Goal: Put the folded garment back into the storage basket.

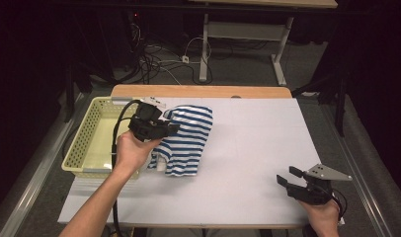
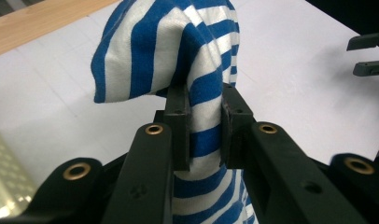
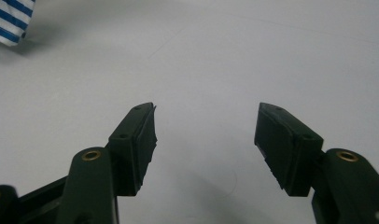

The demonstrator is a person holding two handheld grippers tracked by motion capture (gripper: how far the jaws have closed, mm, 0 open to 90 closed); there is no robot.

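Left gripper view shows the left gripper (image 2: 204, 100) clenched on a bunched fold of the striped garment (image 2: 178, 51), lifted beside the basket (image 1: 85, 143); that narrow pinch could slip. Right gripper (image 3: 204, 135) gapes, empty.

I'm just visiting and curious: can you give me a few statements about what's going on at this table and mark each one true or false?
1. The left gripper is clamped on the striped cloth. True.
2. The right gripper holds the other end of the cloth. False: its jaws stand open with nothing between them, over the bare white table.
3. The cloth has blue and white stripes. True.
4. The cloth lies inside the basket. False: it hangs from the left gripper, its lower end on the table beside the basket.
5. The basket stands at the table's right edge. False: it stands at the left edge.
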